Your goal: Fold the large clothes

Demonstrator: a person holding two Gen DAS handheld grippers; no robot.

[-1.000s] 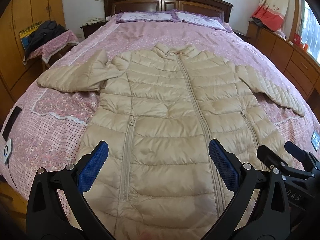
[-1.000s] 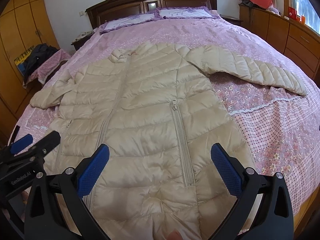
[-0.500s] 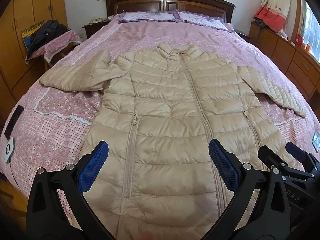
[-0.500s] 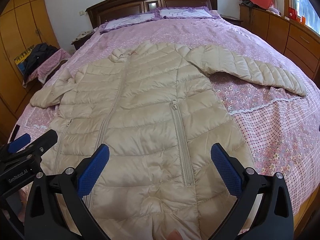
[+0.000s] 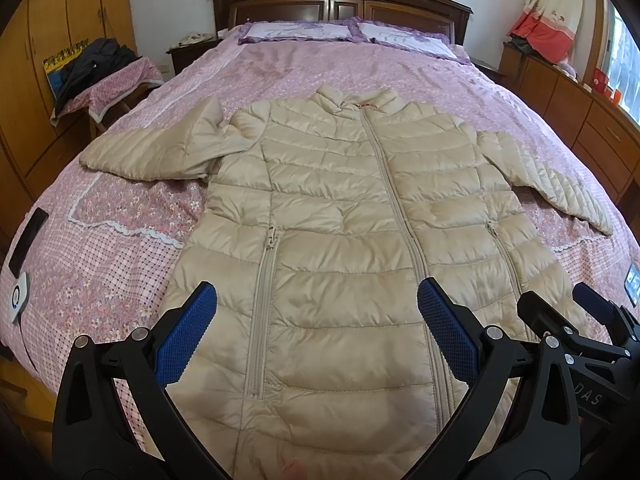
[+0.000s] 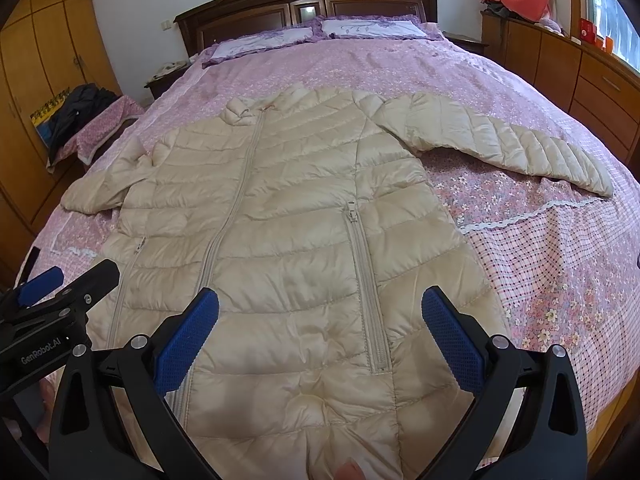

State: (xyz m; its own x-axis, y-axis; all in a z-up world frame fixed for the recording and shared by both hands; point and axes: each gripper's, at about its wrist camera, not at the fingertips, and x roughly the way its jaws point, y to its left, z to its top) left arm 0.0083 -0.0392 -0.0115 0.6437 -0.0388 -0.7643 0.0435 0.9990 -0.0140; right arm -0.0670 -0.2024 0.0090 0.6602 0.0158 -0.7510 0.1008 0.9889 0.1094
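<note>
- The beige puffer coat (image 5: 344, 240) lies flat and zipped on the bed (image 5: 360, 68), collar toward the headboard (image 5: 340, 4), hem nearest both cameras.
- The left hand-held gripper (image 5: 316, 328) hangs above the lower coat with its blue pads spread wide — nothing between them. The left pocket zip (image 5: 262, 312) sits just ahead, between the pads; the centre zip (image 5: 404, 220) runs past the right-hand pad.
- The right hand-held gripper (image 6: 318, 330) is likewise wide open and empty, over the hem, with the right pocket zip (image 6: 366, 292) straight ahead between its pads.
- Each gripper shows at the edge of the other's view — they hang side by side, apart.
- One sleeve (image 5: 160, 152) stretches out ahead-left of the left gripper; the other sleeve (image 6: 500, 140) stretches ahead-right of the right gripper.
- Two pillows (image 6: 320, 34) rest far ahead, against the headboard.
</note>
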